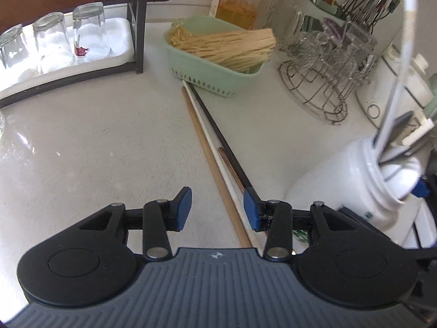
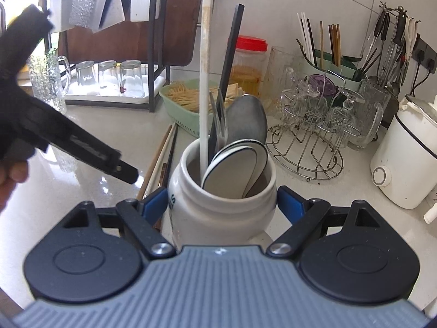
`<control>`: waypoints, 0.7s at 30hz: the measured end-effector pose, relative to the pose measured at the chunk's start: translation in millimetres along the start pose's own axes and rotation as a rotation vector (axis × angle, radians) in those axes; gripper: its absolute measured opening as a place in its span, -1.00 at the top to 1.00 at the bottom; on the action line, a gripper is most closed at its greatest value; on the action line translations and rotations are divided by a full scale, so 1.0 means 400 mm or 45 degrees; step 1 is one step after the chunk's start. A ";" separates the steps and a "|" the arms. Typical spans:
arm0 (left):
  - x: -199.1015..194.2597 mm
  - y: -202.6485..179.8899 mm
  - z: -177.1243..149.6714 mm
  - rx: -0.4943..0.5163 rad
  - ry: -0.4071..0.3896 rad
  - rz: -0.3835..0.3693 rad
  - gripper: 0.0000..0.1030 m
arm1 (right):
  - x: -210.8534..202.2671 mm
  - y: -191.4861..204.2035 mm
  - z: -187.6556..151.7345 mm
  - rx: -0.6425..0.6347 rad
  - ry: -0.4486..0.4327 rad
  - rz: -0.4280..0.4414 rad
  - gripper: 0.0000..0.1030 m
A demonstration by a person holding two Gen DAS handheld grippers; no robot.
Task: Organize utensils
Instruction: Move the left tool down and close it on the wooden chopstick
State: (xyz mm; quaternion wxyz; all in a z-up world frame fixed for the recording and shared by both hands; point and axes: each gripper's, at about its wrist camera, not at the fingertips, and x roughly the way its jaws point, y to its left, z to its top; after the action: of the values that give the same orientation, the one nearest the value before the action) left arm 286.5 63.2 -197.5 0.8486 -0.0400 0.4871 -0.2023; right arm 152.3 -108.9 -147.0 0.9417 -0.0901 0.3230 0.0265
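Several chopsticks lie together on the pale counter: a wooden one (image 1: 203, 147), a white one (image 1: 210, 147), a black one (image 1: 218, 134) and a short copper-coloured one (image 1: 230, 168). My left gripper (image 1: 217, 207) hangs low over their near ends, open; the wooden and white ones pass between its pads untouched, close to the right pad. My right gripper (image 2: 222, 202) is shut on a white ceramic jar (image 2: 218, 213), one blue pad on each side. The jar (image 1: 355, 186) holds a white chopstick (image 2: 204, 82), a black chopstick (image 2: 232, 54), spoons and a fork.
A green basket (image 1: 202, 73) of wooden sticks sits just beyond the chopsticks. A wire rack (image 1: 322, 90) of glasses stands right of it, a tray of upturned glasses (image 1: 54, 41) to the left. A white appliance (image 2: 404, 164) is at the far right. A hand (image 2: 11, 175) holds the left gripper.
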 end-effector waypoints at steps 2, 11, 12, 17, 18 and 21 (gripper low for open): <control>0.018 -0.002 0.007 0.013 0.007 0.001 0.22 | 0.000 0.001 0.001 0.002 0.005 -0.003 -0.72; 0.079 -0.016 0.020 0.078 0.036 0.043 0.51 | 0.001 0.002 0.001 -0.008 0.013 -0.005 -0.72; 0.082 -0.016 0.023 0.086 0.038 0.045 0.51 | 0.002 0.002 0.003 -0.008 0.013 -0.005 -0.72; 0.093 -0.029 0.029 0.132 0.050 0.089 0.55 | 0.002 0.002 0.002 -0.011 0.014 -0.005 -0.73; 0.097 -0.036 0.029 0.158 0.056 0.121 0.68 | 0.002 0.002 0.001 -0.011 0.014 -0.005 -0.73; 0.095 -0.050 0.029 0.207 0.071 0.172 0.76 | 0.002 0.002 0.001 -0.009 0.014 -0.006 -0.73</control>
State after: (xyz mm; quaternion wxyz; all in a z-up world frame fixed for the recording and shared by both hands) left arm 306.9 28.9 -216.9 0.8470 0.0676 0.4941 -0.1844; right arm 153.1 -108.0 -147.2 0.9397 -0.0945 0.3278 0.0250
